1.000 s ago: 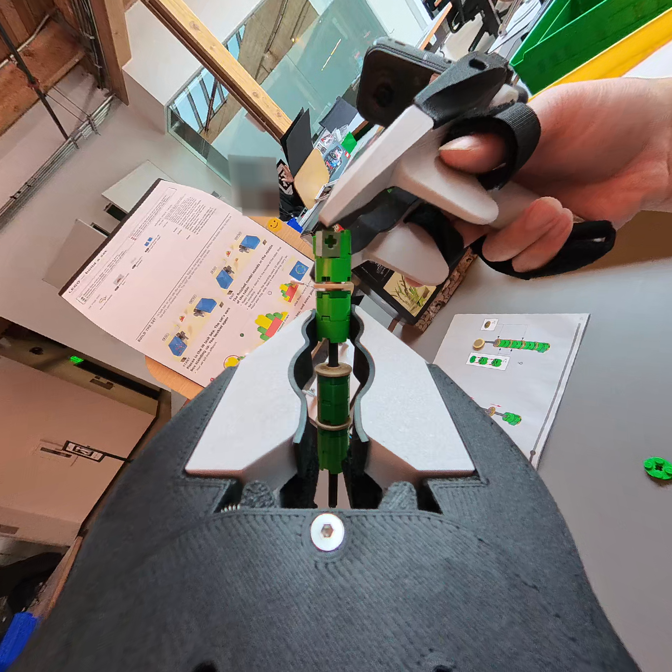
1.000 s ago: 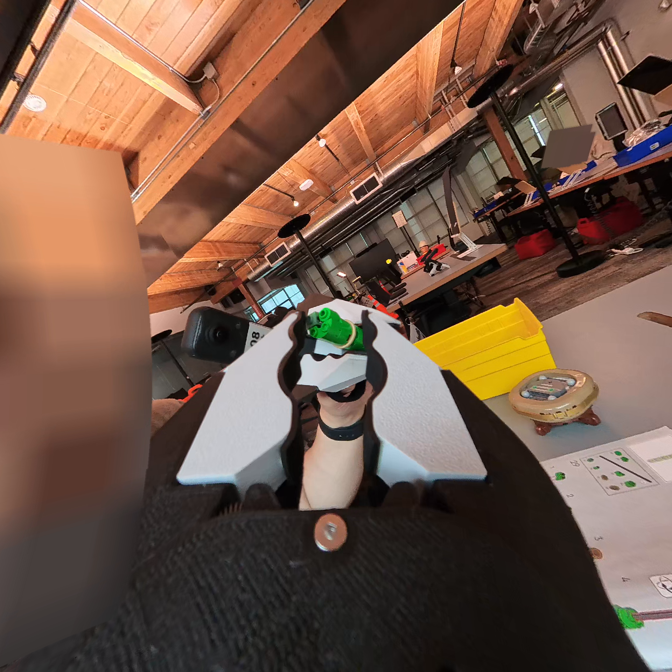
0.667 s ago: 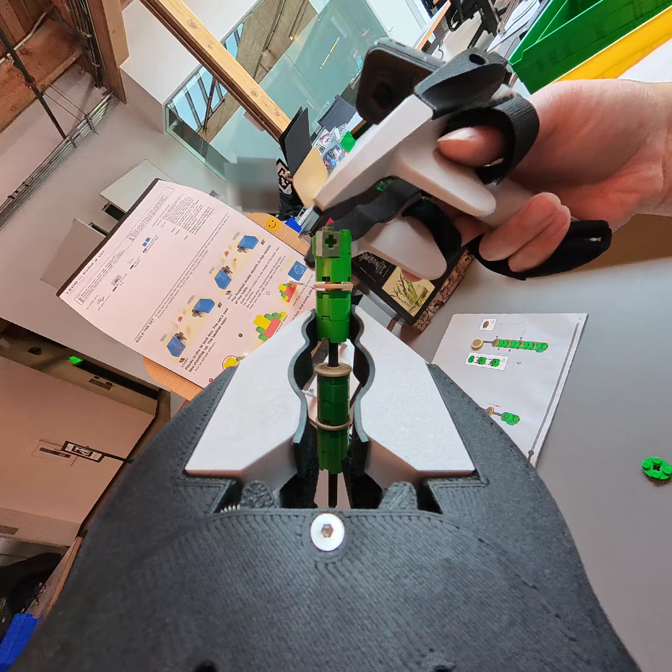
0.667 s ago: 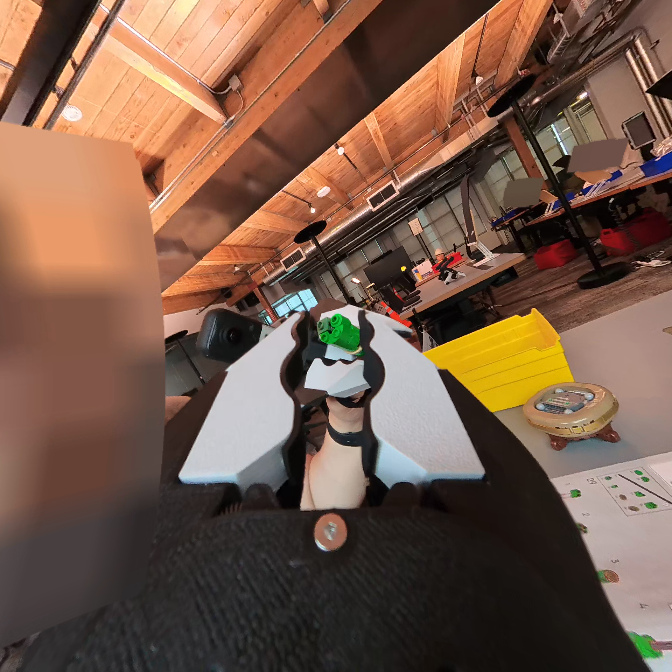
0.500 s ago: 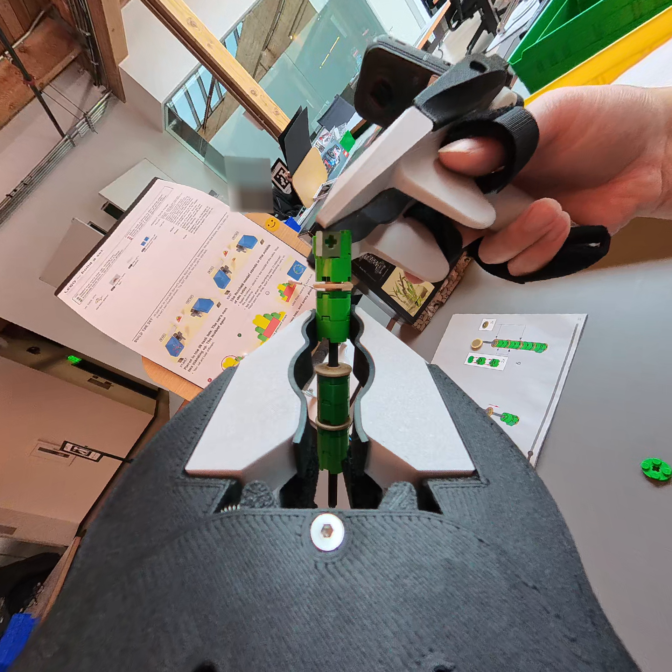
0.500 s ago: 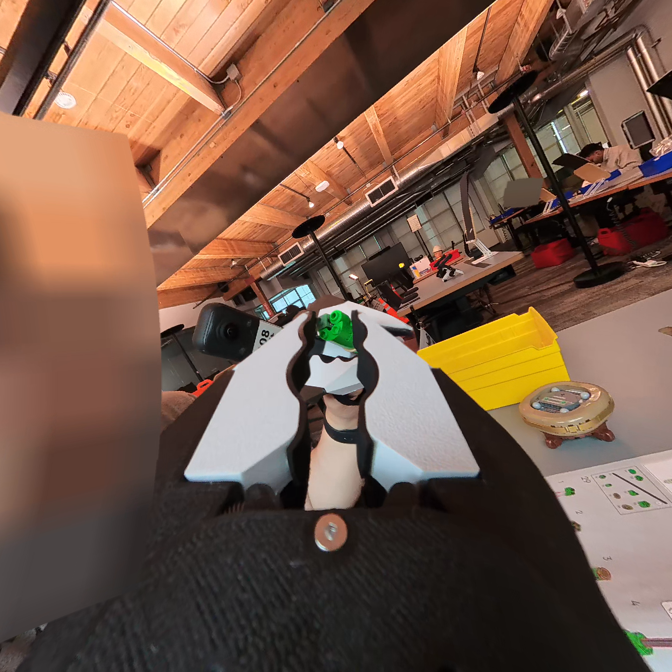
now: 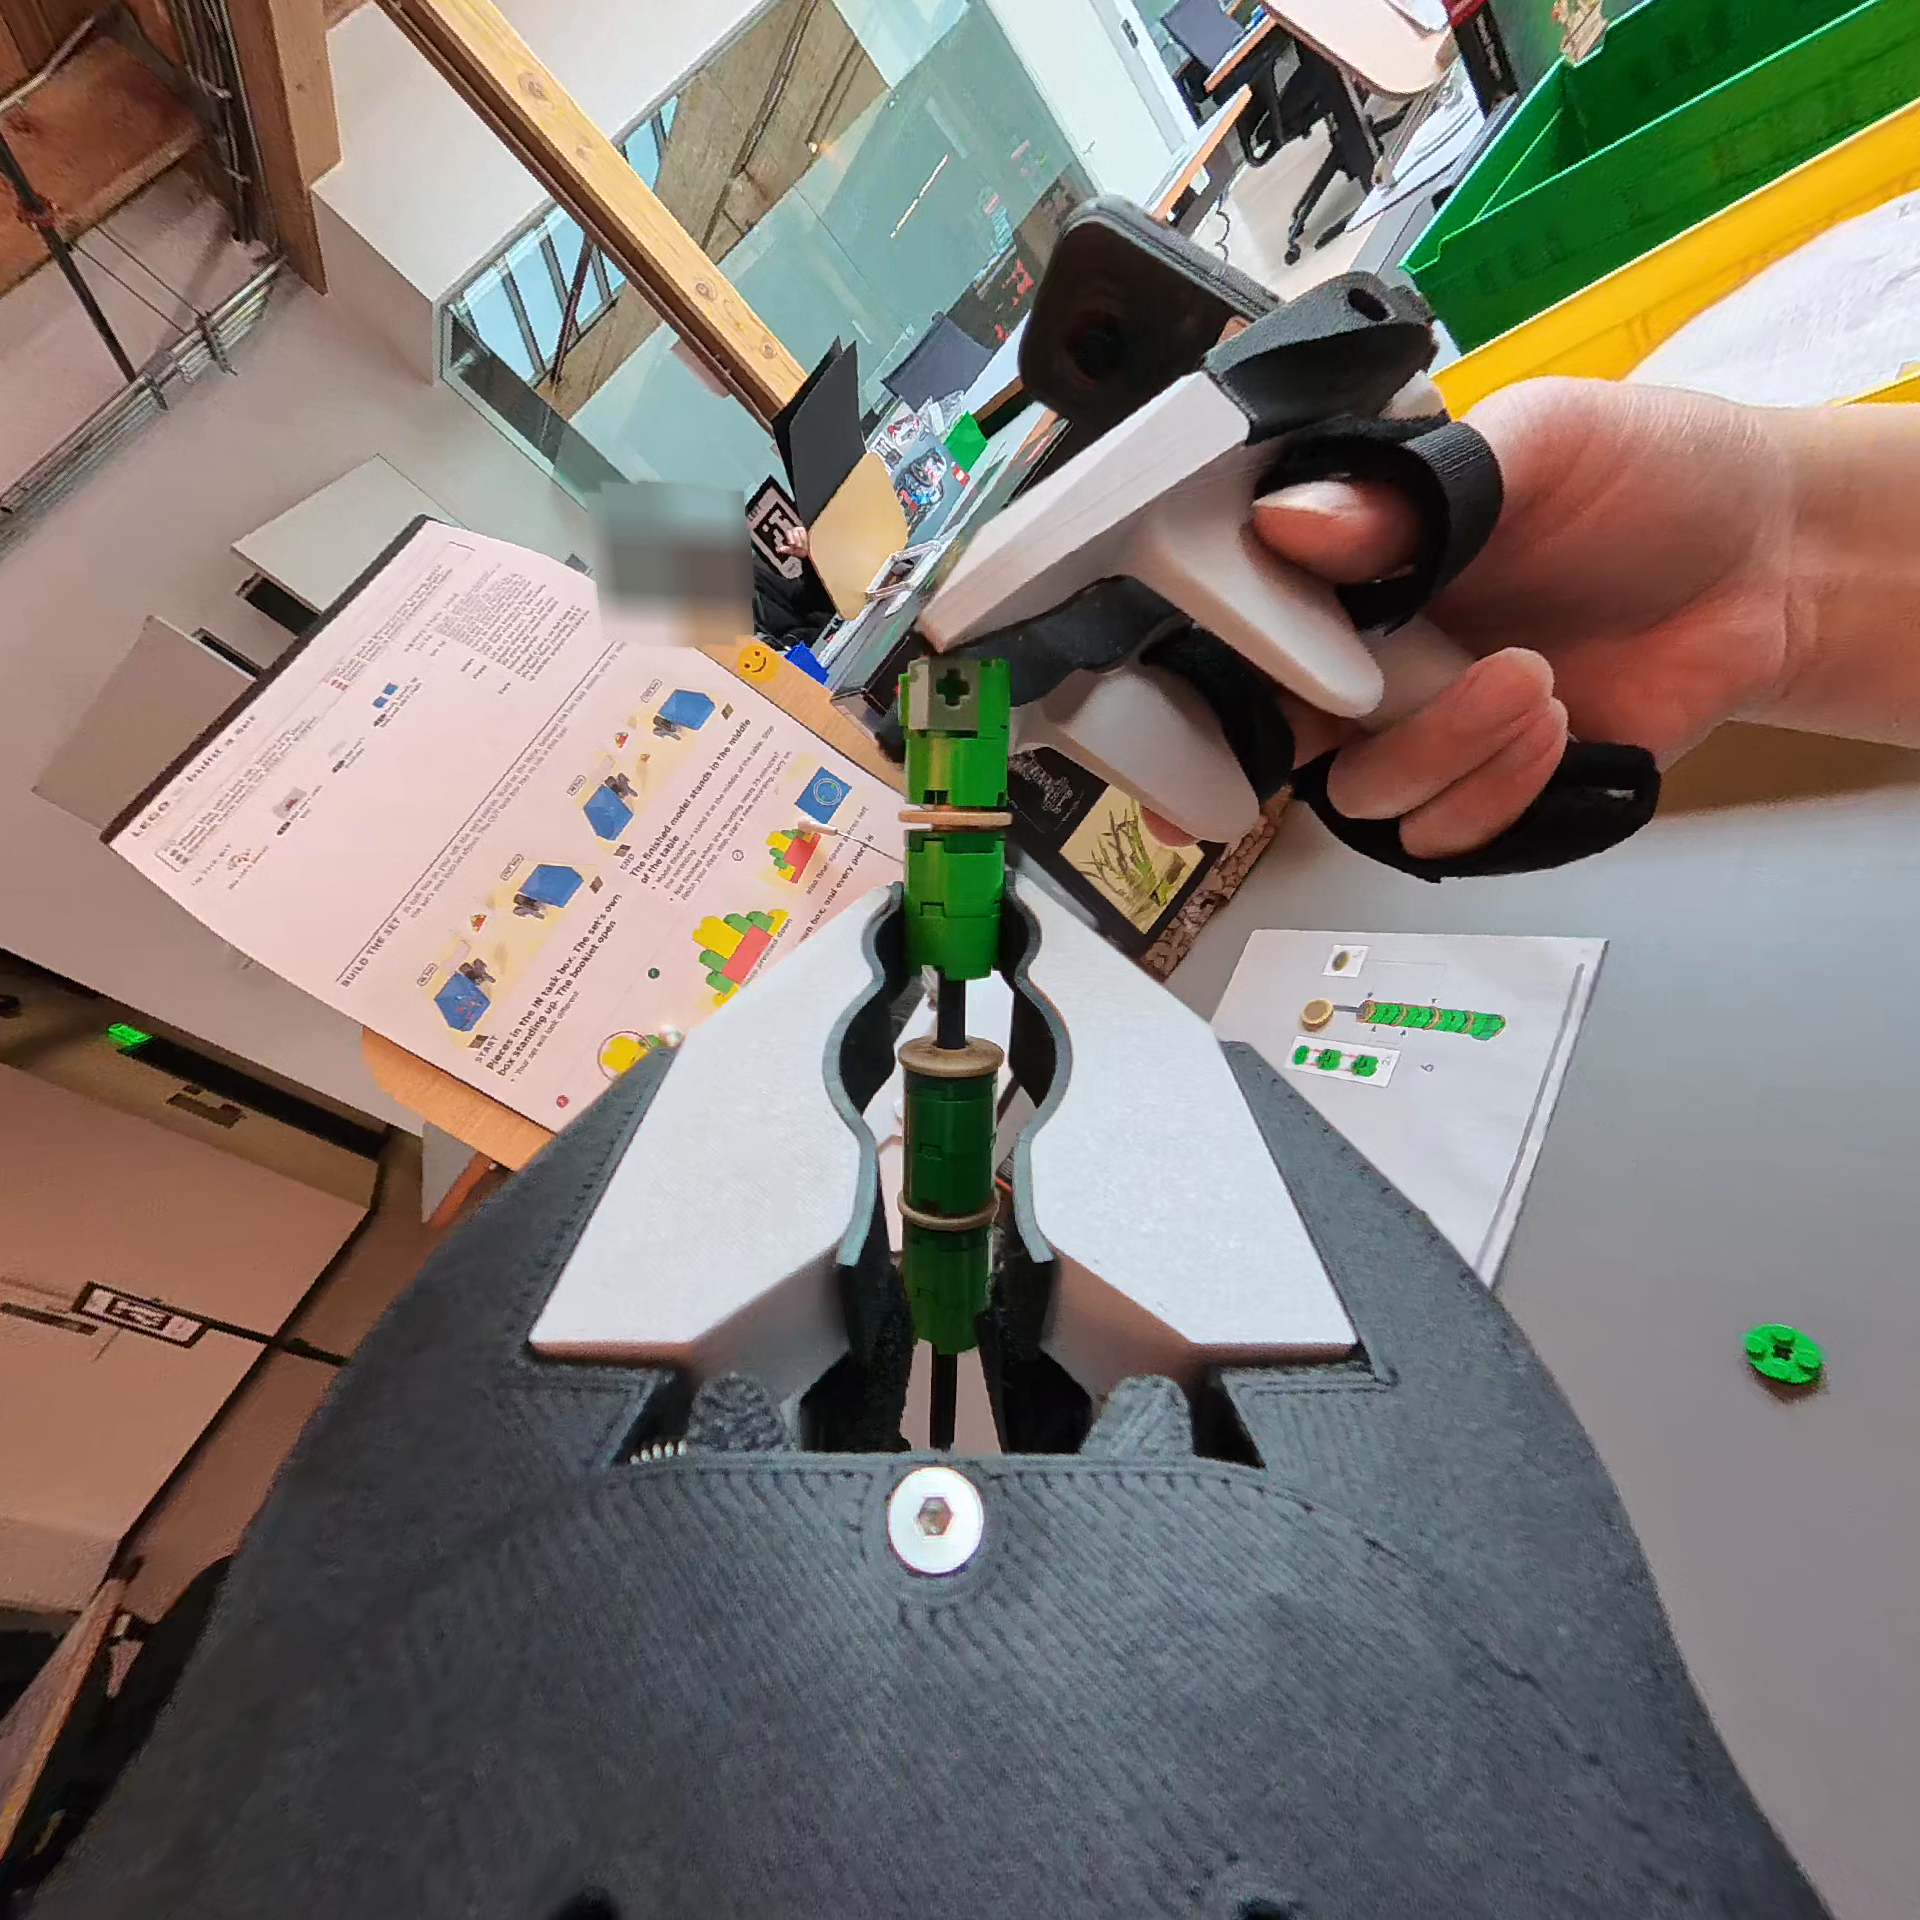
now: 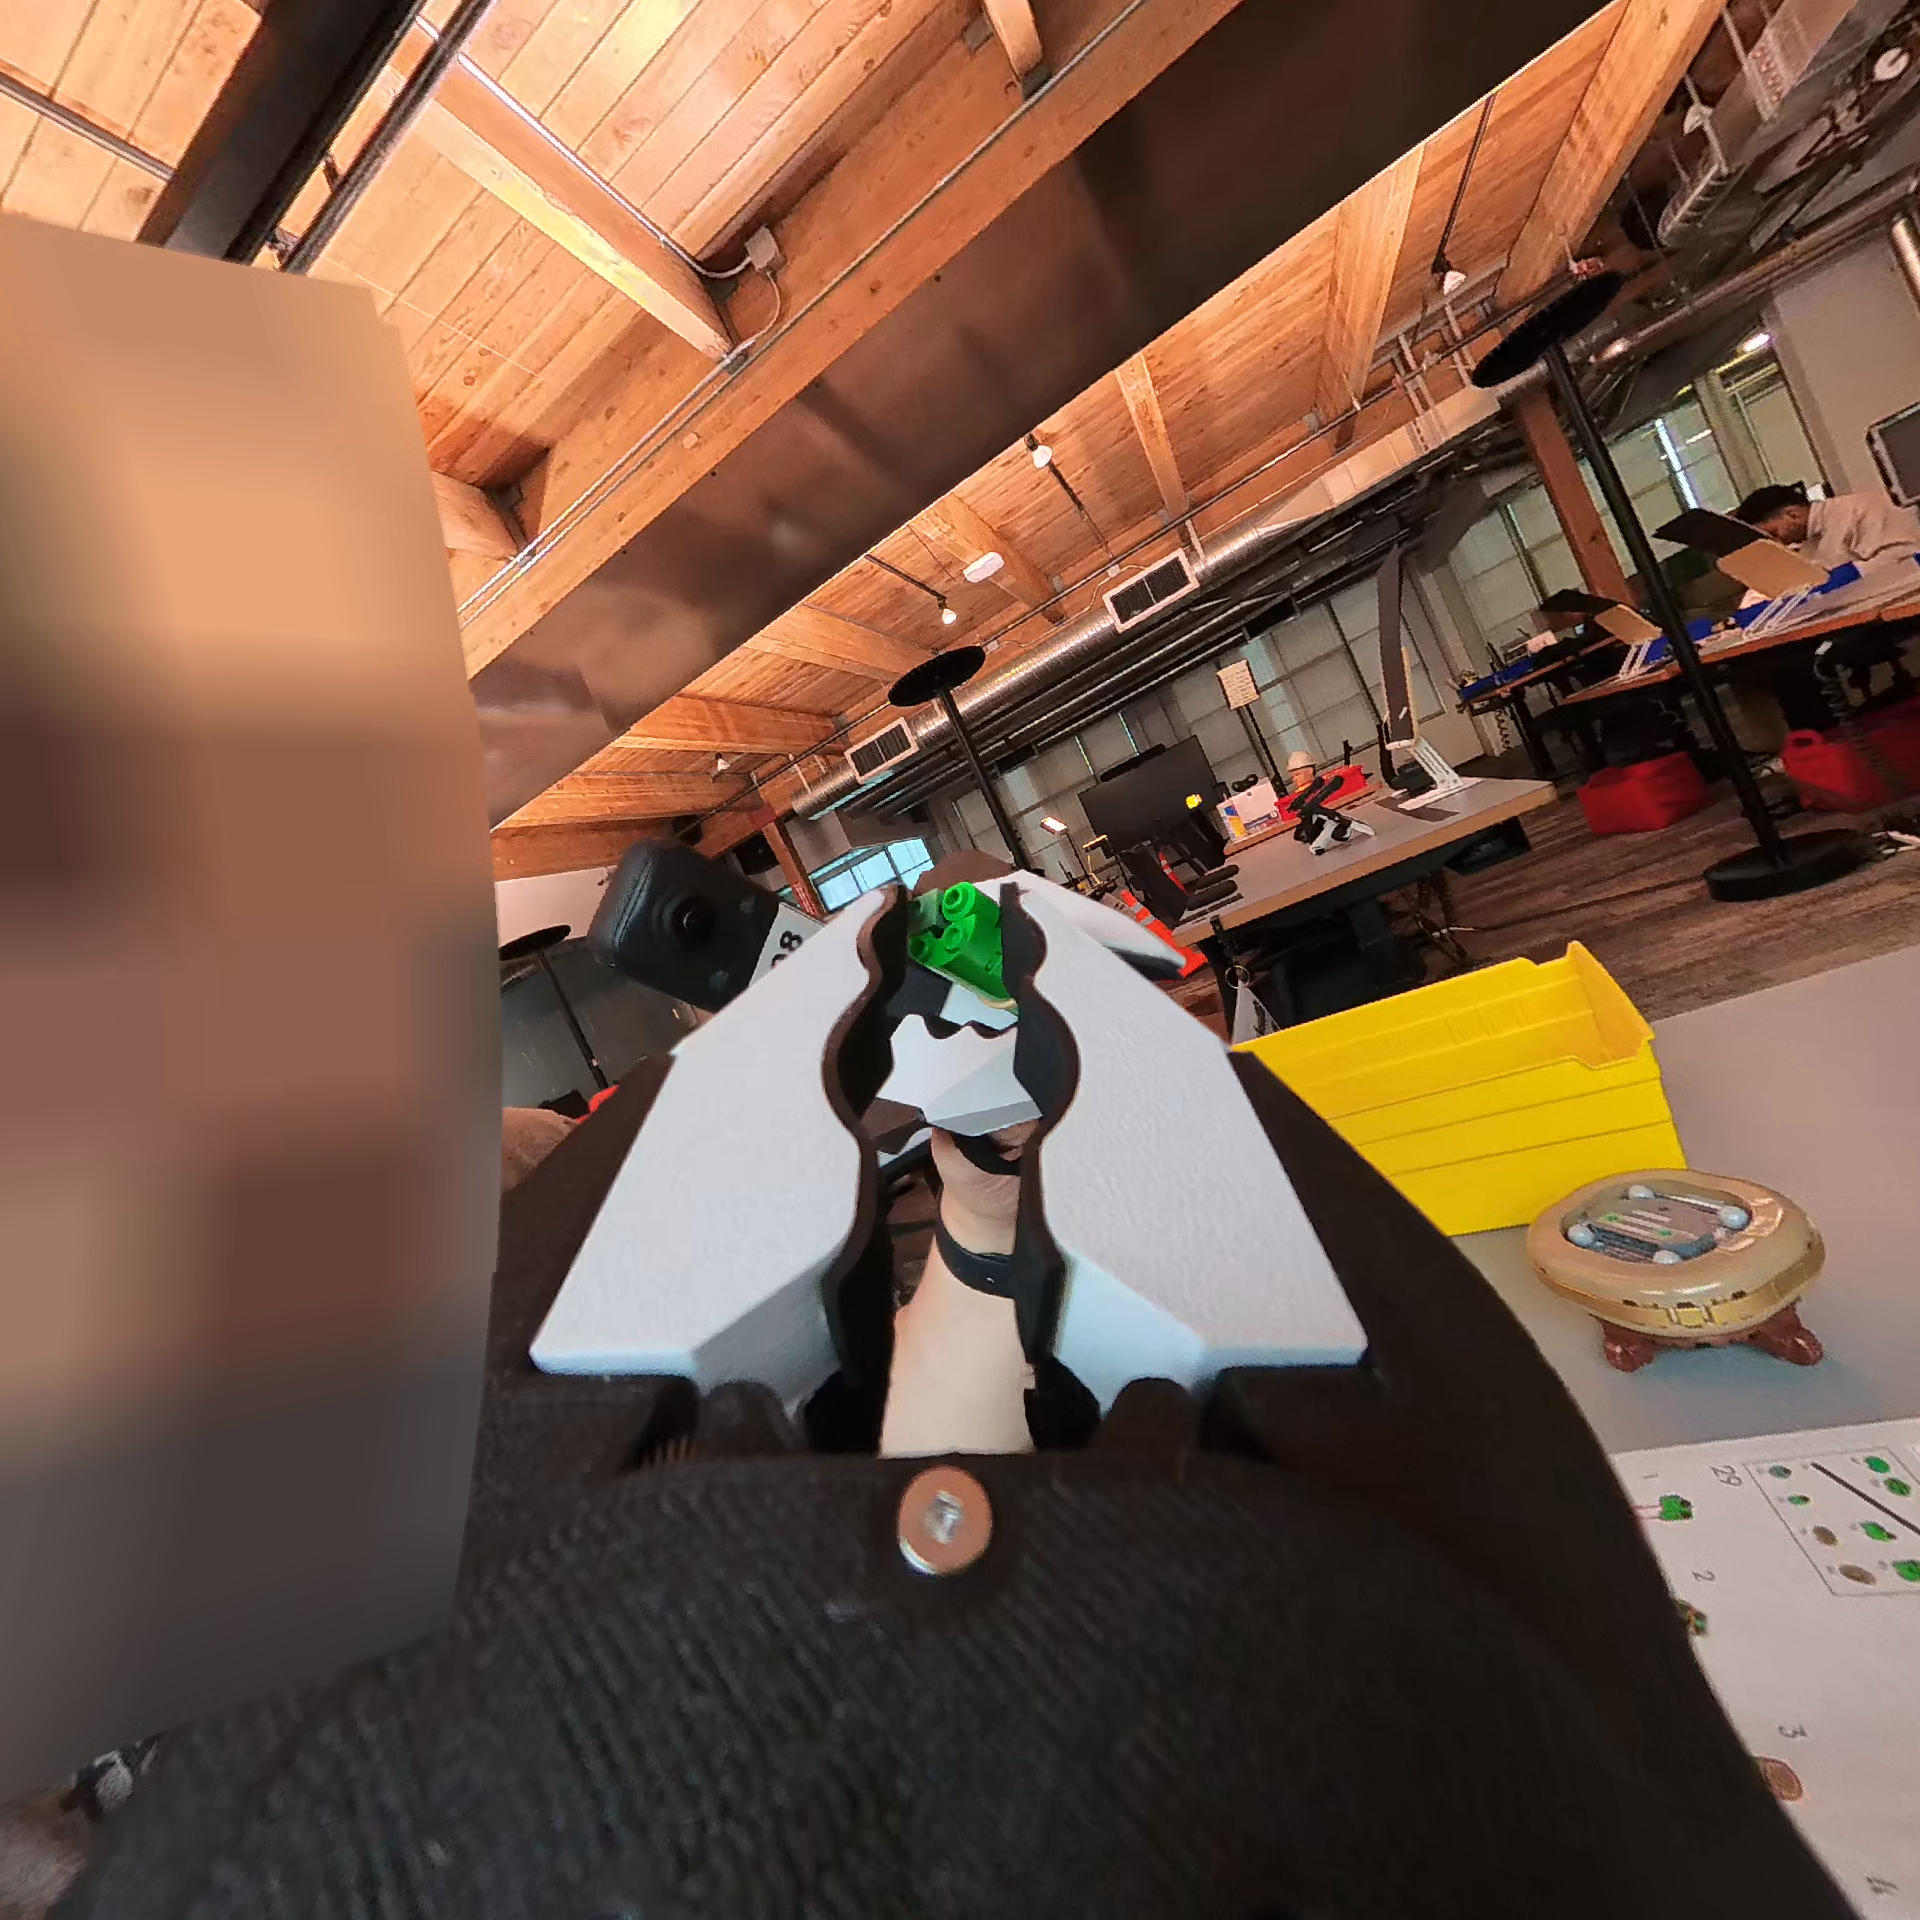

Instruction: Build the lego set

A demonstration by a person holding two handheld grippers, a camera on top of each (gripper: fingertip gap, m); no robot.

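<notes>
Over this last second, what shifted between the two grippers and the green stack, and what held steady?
The right gripper lifted slightly off the top of the green stack, then settled back onto its top piece; whether it grips is unclear. In its own view the stack's end turned to face the camera. The left gripper stayed shut on the stack; the loose green piece didn't move.

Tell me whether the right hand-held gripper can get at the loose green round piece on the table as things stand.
Probably yes. The green round piece lies alone on bare grey table, nothing over it. The right hand-held gripper is by the green stack's top and seems empty.
</notes>
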